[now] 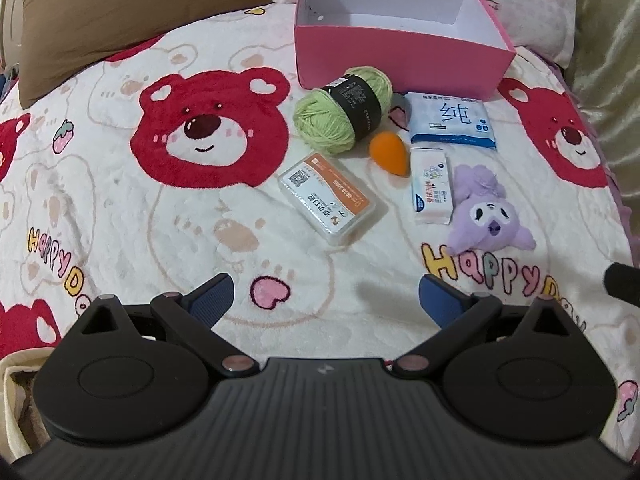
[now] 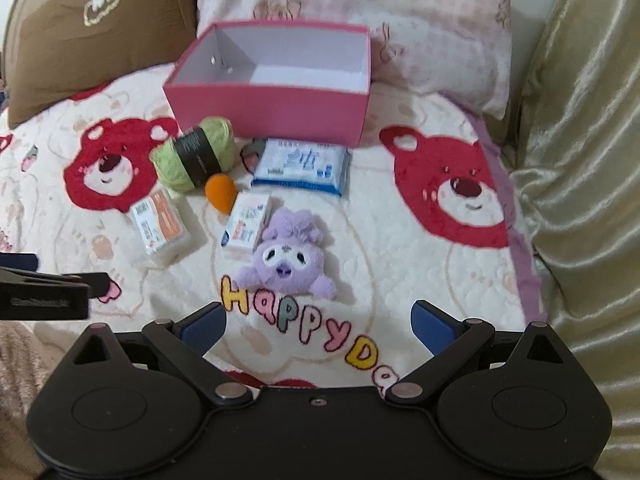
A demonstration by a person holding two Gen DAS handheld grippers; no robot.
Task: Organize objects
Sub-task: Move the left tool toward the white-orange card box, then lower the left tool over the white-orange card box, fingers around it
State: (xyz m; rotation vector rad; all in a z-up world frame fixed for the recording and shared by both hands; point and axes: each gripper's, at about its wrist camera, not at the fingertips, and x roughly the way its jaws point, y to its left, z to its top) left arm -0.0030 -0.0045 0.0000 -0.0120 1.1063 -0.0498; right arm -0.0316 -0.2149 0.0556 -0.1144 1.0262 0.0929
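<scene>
Purple plush [image 2: 283, 258] lies ahead of right claw [image 2: 320, 326] — apart, untouched.

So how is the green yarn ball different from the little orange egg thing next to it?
The green yarn ball is much bigger than the orange egg-shaped sponge. The yarn looks fuzzy and stringy; the sponge looks smooth. The yarn wears a black paper band; the sponge is plain. Both lie on the bear blanket, outside the pink box.
</scene>
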